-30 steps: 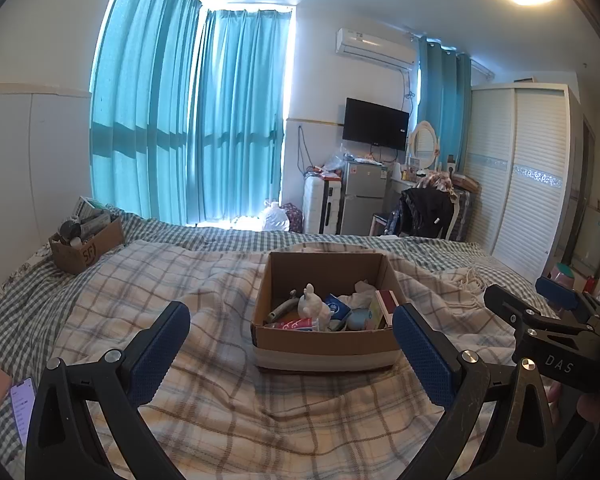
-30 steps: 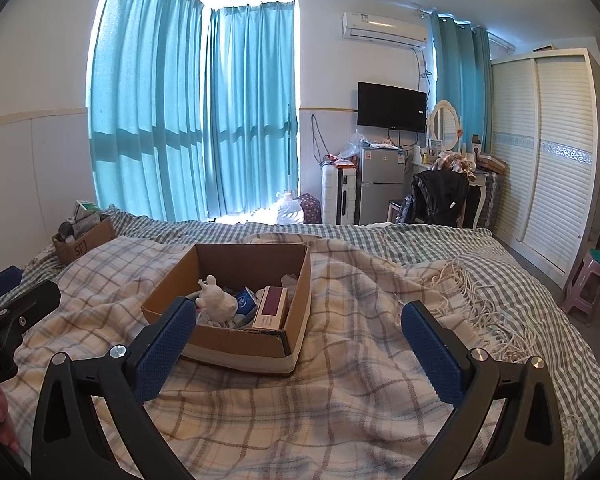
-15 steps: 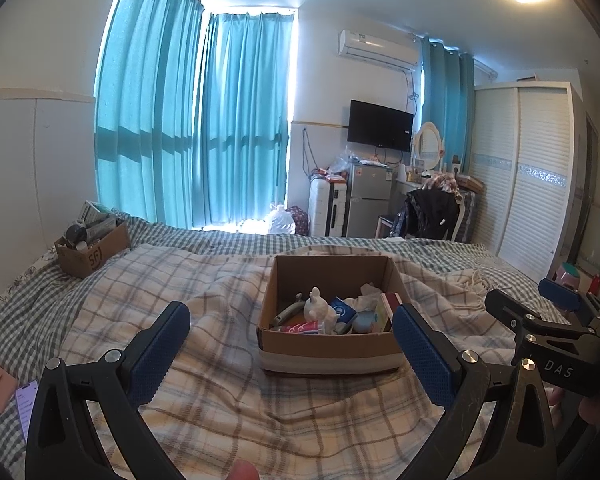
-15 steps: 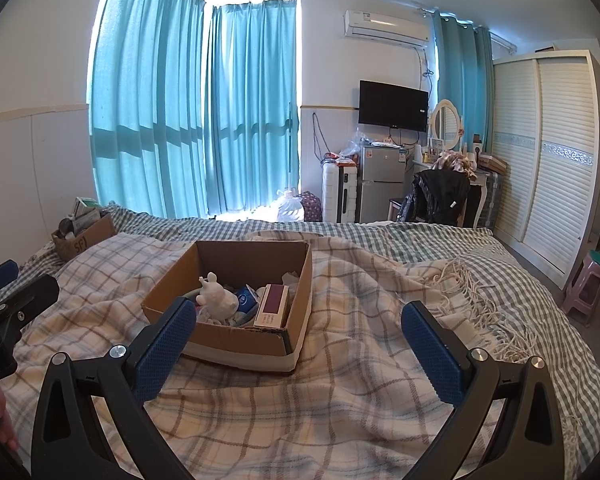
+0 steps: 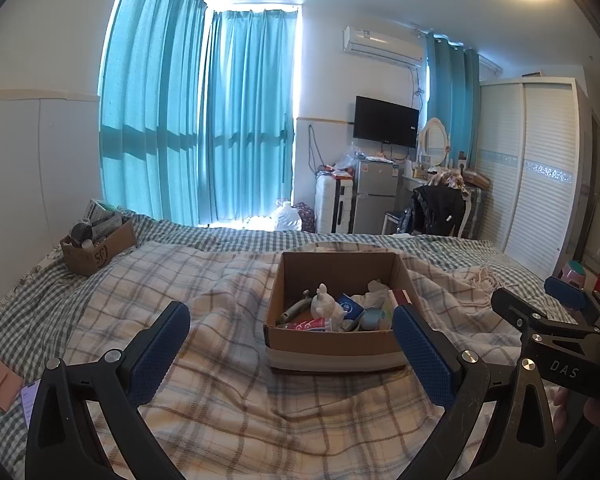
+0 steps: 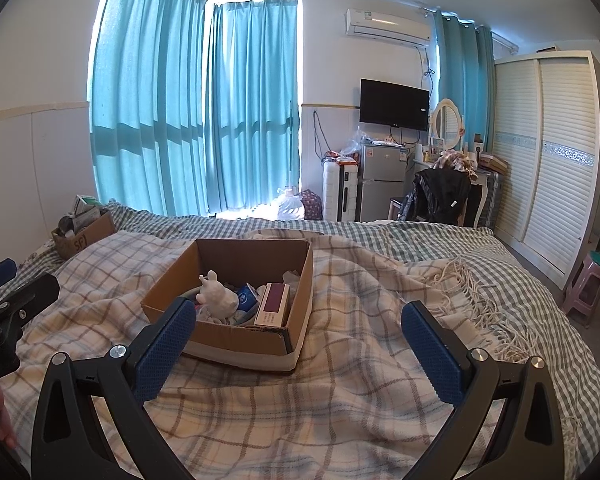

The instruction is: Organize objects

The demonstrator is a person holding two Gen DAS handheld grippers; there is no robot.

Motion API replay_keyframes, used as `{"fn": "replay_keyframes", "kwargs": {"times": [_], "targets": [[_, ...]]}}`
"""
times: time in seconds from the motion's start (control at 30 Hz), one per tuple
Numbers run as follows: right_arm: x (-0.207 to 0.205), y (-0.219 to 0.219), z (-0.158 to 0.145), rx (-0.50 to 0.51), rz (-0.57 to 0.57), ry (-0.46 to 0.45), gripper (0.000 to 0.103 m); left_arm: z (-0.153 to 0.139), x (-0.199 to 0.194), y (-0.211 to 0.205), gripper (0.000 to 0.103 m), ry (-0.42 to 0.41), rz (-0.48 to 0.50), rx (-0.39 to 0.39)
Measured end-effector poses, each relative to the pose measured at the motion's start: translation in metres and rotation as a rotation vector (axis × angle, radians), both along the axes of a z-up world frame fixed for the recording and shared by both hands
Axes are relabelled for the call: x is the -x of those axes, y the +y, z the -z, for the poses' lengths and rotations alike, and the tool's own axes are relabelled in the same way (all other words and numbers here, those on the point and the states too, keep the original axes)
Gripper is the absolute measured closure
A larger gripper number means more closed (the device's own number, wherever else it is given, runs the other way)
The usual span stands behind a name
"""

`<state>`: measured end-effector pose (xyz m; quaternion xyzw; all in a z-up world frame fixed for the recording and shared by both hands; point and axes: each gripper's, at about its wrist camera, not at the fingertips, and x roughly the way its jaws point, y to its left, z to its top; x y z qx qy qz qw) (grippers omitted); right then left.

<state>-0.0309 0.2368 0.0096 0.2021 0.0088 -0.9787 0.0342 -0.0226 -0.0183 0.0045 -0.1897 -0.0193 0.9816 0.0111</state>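
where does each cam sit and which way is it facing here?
Left wrist: on the left gripper, facing along its open jaws over the plaid blanket at the cardboard box straight ahead; the right gripper shows at right edge.
Right wrist: on the right gripper, jaws open, same heading, box left of centre; the left gripper shows at left edge.
Shared: box, white figurine, small far box, curtains, TV.

matt cardboard box [image 5: 332, 344], woven plaid blanket [image 5: 228, 396]
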Motion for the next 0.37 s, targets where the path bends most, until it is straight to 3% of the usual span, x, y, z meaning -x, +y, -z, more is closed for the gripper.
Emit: {"fn": "replay_keyframes", "kwargs": {"times": [0.37], "targets": [[0.0023,-0.0015,0.0056,-0.007,-0.002,-0.018,0.000,0.0049,0.0002,0.0046,0.000,0.003,0.007,0.022]]}}
